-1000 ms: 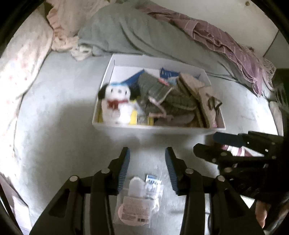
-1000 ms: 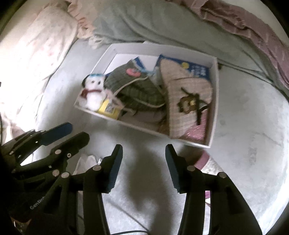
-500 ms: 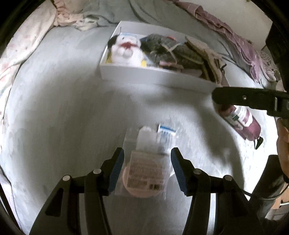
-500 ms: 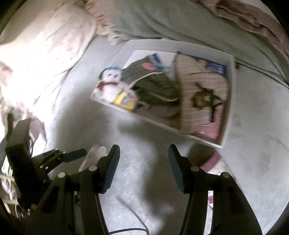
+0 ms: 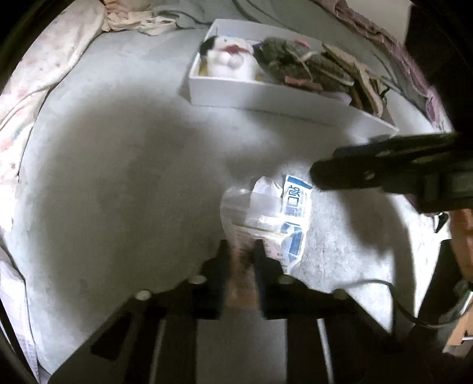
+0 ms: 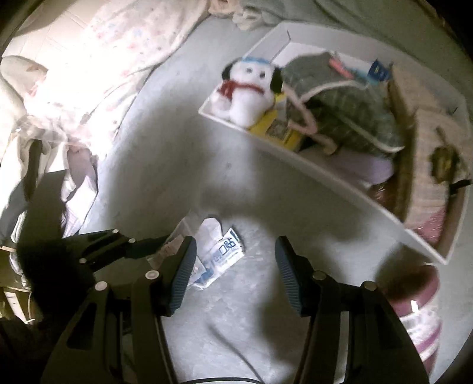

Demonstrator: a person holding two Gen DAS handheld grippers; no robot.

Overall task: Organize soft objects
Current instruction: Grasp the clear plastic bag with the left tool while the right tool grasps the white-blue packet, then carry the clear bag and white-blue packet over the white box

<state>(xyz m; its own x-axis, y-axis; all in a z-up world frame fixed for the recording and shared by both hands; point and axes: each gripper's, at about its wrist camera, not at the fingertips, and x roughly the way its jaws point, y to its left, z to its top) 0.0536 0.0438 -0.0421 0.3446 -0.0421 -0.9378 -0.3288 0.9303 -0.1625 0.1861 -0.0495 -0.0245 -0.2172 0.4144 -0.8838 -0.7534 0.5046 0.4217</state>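
A clear plastic packet (image 5: 269, 218) with blue-and-white labels lies on the grey bed sheet. My left gripper (image 5: 241, 260) is shut on its near end. The packet also shows in the right wrist view (image 6: 218, 254), beside the left gripper (image 6: 153, 246). My right gripper (image 6: 233, 274) is open and empty above the sheet, just right of the packet; it shows as a dark bar in the left wrist view (image 5: 384, 168). A white box (image 5: 266, 94) holds a white plush dog (image 6: 248, 88), green plaid pouches (image 6: 348, 112) and a beige checked pouch (image 6: 425, 165).
A pink-and-white bottle (image 6: 414, 307) lies on the sheet near the box's right corner. A floral pillow (image 6: 97, 73) lies at the left and a grey blanket (image 5: 189, 20) is bunched behind the box. A cable (image 5: 393, 298) trails at the lower right.
My left gripper has come down and closed on the near end of the packet. My right gripper has moved down and left, closer to the packet, still open.
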